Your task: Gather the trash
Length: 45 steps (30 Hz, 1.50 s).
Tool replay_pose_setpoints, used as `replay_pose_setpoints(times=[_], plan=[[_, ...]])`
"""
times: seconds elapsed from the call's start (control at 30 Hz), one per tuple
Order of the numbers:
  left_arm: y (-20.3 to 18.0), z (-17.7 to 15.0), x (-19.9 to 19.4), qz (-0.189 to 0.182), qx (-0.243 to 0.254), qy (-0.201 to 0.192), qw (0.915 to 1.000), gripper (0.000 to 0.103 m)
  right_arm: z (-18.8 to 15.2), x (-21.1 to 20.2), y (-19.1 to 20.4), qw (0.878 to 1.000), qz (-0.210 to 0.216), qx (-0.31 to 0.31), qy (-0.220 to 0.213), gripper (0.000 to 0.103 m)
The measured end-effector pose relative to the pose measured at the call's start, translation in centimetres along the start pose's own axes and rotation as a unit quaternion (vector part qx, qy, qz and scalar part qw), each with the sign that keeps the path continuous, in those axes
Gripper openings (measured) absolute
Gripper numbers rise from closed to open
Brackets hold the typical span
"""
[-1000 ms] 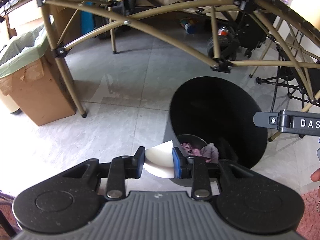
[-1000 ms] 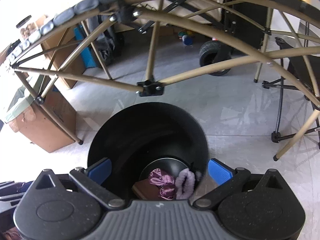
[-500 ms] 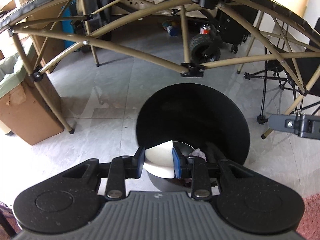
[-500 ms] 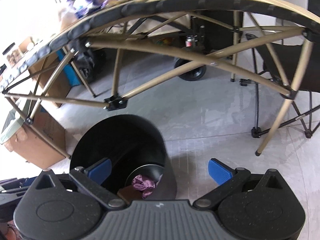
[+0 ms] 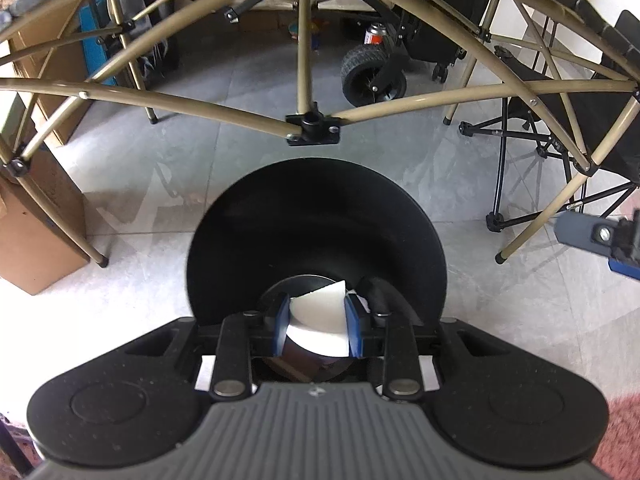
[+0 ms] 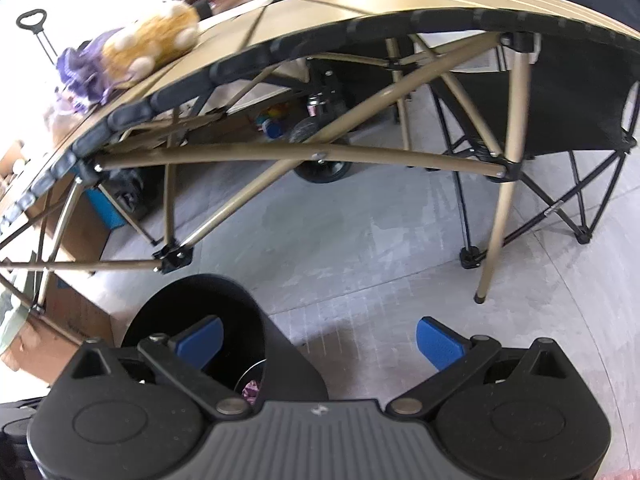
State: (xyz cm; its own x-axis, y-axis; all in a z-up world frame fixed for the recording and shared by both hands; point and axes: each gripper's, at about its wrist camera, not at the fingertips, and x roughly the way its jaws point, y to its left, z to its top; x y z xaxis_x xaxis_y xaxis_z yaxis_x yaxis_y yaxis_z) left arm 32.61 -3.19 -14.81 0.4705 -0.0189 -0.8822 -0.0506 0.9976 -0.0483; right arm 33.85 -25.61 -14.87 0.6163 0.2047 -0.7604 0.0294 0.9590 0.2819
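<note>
Paper [image 5: 320, 314] pinched between left gripper [image 5: 318, 326] jaws above bin [image 5: 248, 216].

Your left tool [image 5: 316, 323] shows a ribbed grey housing, two black speckled round pods, silver pivot screws and blue finger pads [image 5: 353, 328]. Your right tool [image 6: 319, 340] matches it: grey ribbed centre, matte black linkages, blue pads [image 6: 436, 342].

Your left gripper [image 5: 317, 326] sits directly above the open bin [image 5: 316, 216], with the paper piece [image 5: 318, 322] between its fingers and the table frame [image 5: 312, 130] just beyond the bin. Your right gripper [image 6: 318, 342] is right of the bin, over bare floor [image 6: 360, 248]; ahead stands the folding chair [image 6: 560, 120], and the plush toy [image 6: 150, 46] lies on the tabletop up to its left.
</note>
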Motion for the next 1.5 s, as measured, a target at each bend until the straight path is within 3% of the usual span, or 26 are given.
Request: replay_pose_setpoints(times=[0.5,0.83,0.93,1.0,1.03,1.5], plan=[[-1.3,1.4,3.2,0.026,-0.032,0.044,0.9981,0.030,-0.2,0.0,-1.2,1.000,-0.013,0.012,0.001,0.103],[-1.6,1.6,3.2,0.020,-0.034,0.041,0.9984,0.035,-0.2,0.1,-1.3,1.000,-0.014,0.011,0.005,0.103],[-1.9,1.6,3.2,0.017,-0.033,0.042,0.9984,0.056,-0.2,0.1,-1.5,1.000,-0.015,0.014,0.003,0.103],[-1.9,1.6,3.3,0.017,-0.036,0.042,0.9983,0.095,-0.2,0.1,-1.5,1.000,-0.015,0.014,0.003,0.103],[-1.8,1.6,3.2,0.016,-0.040,0.042,0.9982,0.101,-0.2,0.1,-1.5,1.000,-0.014,0.014,0.003,0.103],[-1.7,1.6,3.2,0.016,-0.041,0.045,0.9980,0.103,-0.3,-0.2,-1.5,1.000,-0.014,0.017,0.000,0.103]])
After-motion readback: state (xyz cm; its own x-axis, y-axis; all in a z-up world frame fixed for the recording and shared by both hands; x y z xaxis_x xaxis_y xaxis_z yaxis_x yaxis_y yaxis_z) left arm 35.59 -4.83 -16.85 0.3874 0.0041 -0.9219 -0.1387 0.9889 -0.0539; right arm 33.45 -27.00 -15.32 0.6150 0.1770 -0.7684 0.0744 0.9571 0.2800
